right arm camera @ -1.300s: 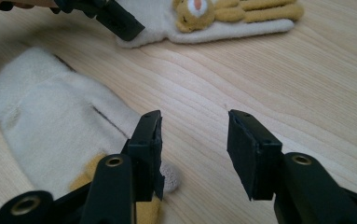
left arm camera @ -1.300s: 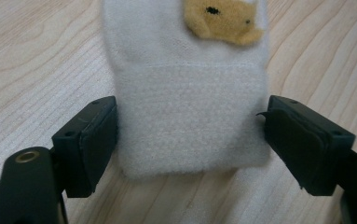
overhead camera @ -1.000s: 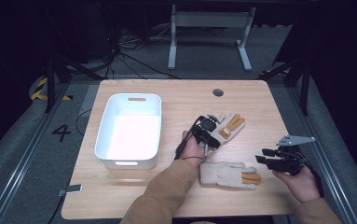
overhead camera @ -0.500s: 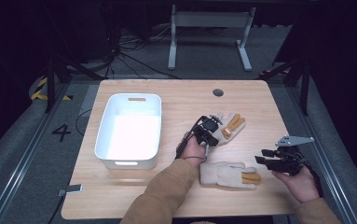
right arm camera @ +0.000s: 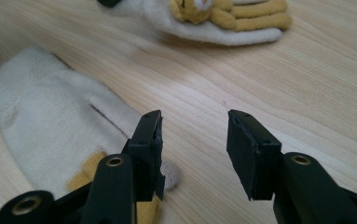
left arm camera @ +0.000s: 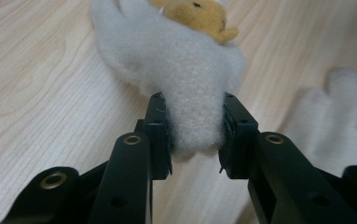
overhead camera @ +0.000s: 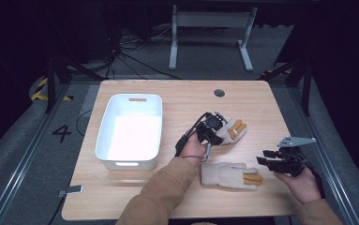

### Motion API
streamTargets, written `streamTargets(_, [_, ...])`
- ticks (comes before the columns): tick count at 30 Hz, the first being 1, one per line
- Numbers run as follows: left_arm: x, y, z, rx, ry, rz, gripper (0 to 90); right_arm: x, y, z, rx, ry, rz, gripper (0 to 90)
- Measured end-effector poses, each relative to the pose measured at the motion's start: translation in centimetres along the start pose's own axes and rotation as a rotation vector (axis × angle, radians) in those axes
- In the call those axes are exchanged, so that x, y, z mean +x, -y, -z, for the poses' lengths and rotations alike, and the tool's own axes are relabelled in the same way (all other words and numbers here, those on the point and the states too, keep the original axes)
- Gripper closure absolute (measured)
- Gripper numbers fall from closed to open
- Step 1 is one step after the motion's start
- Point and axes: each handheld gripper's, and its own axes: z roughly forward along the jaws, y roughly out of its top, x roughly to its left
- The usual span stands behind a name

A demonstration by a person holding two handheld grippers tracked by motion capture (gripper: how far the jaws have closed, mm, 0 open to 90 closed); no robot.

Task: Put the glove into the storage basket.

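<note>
Two cream gloves with yellow fingers lie on the wooden table [overhead camera: 177, 93]. My left gripper [overhead camera: 213, 129] [left arm camera: 195, 137] is shut on the cuff of the far glove [overhead camera: 232, 129] [left arm camera: 181, 60] [right arm camera: 213, 18], its jaws pinching the fleecy fabric. The near glove [overhead camera: 228, 175] [right arm camera: 50, 126] lies flat toward the front edge. My right gripper [overhead camera: 267, 163] [right arm camera: 192, 147] stands open just right of the near glove's fingertips, with nothing between its jaws.
An empty white bin [overhead camera: 130, 131] stands on the left half of the table. A round cable hole [overhead camera: 219, 93] sits near the far edge. Dark floor, cables and a metal stand leg [overhead camera: 172, 42] lie beyond the table.
The left gripper has edged slightly with the far glove's cuff in its jaws. The right gripper has barely moved.
</note>
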Motion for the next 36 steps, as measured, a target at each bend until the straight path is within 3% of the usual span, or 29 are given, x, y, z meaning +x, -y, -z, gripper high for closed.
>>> streamTargets(3, [-0.4,-0.5,1.1,-0.017,0.029,-0.012,69.1,-0.1,0.0,-0.1,0.003,-0.003,0.003,55.6])
streamTargets(8, [-2.1,-1.6,3.4,-0.065,0.049,-0.081,69.1,-0.1,0.0,0.1,-0.004,0.002,-0.004,55.8])
streamTargets(19, [-5.2,-2.3,6.4,-0.136,0.125,-0.184,68.9,-0.7,0.4,0.0,0.005,0.017,-0.037,56.2])
streamTargets(31, [-7.8,-2.7,6.8,-0.141,0.204,-0.257,68.8,-1.8,0.8,1.0,-0.029,0.066,-0.095,57.1])
streamTargets(36, [-8.6,-2.1,6.7,-0.139,0.238,-0.279,68.7,-1.9,0.8,1.1,-0.040,0.070,-0.090,57.0])
